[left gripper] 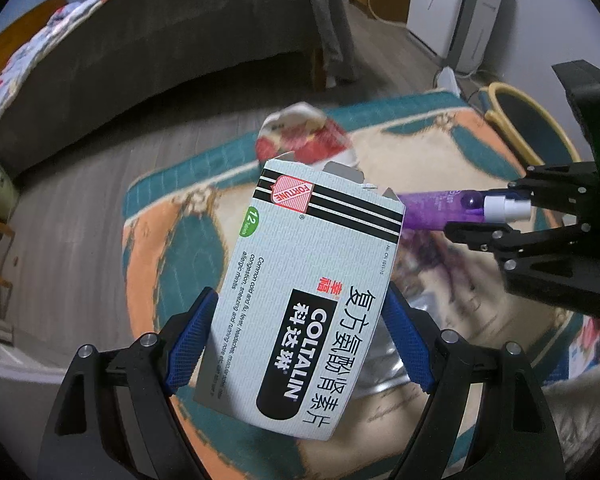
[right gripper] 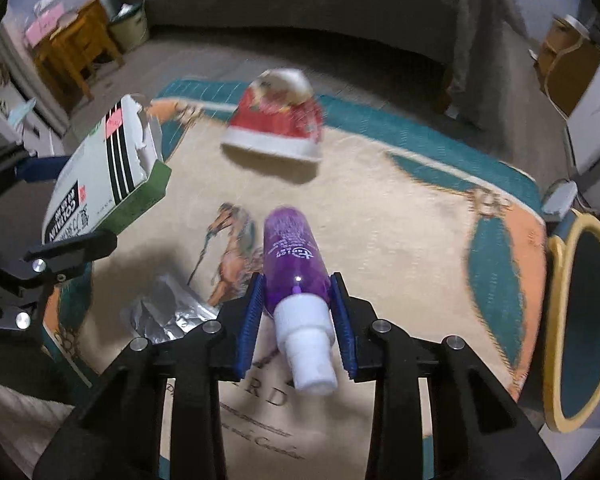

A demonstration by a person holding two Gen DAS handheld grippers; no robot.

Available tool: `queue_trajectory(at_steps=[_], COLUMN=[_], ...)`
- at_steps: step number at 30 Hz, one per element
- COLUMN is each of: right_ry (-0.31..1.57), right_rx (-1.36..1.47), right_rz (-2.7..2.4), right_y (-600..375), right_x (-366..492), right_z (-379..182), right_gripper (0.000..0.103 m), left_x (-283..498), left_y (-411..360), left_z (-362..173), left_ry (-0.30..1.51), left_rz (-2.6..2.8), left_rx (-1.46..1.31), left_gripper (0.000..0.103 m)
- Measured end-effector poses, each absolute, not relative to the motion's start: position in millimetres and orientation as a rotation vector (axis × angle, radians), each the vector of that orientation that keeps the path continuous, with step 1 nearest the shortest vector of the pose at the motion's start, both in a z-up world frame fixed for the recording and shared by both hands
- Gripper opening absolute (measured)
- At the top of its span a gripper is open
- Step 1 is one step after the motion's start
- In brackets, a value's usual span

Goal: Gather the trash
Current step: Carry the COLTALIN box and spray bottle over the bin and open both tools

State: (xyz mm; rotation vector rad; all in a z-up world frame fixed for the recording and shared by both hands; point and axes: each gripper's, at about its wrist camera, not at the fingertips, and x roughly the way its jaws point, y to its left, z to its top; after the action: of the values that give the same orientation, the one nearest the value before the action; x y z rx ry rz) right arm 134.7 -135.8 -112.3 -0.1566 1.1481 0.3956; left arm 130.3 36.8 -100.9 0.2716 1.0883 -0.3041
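Your left tool [left gripper: 300, 344] is clamped on a white Coltalin medicine box [left gripper: 308, 304], both blue pads pressed against its long sides; the box is lifted clear of the patterned rug [left gripper: 172, 248], torn top end pointing away from you. Your right tool [right gripper: 298, 320] grips a purple spray bottle [right gripper: 294, 256] by its shoulder, white nozzle toward the camera, the bottle held above the rug. On the rug lie a crumpled silver foil wrapper [right gripper: 164, 312], just left of your right tool in the right wrist view, and farther off a red and white paper cup [right gripper: 280, 120] on its side. A round bin with a yellow rim [right gripper: 580, 320] sits at the rug's right edge
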Motion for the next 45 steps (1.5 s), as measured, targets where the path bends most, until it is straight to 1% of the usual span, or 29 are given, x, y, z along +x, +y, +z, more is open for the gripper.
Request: queue_trajectory(at_steps=[6,16,23,31,36,40,45], right_ry=[1.093,1.01,0.993,0.996,1.002,1.046,1.048], right_rx=[-0.054,0.034,0.088,0.166,0.267,0.372,0.442], right_rz=[0.334,0.224,0.138,-0.014,-0.162,-0.242,-0.27], right_y=[-181,-249,-299,-367,-429,-473,-494], right_x=[141,138,139,142,141,135,131], right_z=[-84,-45,-32,-34,-43,-65,-74], right_gripper=[0.032,0.032,0.032,0.032,0.032,0.032,0.033], left_x=[133,142,143,141,143,155,161], left_y=[7,-52,-98,-151,-208,-252,-292], left_z=[-87,-64,-62,-62,-65,-81,-94], left_ry=[1.037,0.964,0.943,0.93,0.914,0.963,0.971], left_rz=[-0.316,-0.347,-0.388,-0.445,-0.545,-0.615,-0.68], left_rx=[0.258,0.245,0.259,0.262,0.265,0.284,0.344], left_gripper=[0.082,0.082,0.082,0.082,0.082,0.082,0.083])
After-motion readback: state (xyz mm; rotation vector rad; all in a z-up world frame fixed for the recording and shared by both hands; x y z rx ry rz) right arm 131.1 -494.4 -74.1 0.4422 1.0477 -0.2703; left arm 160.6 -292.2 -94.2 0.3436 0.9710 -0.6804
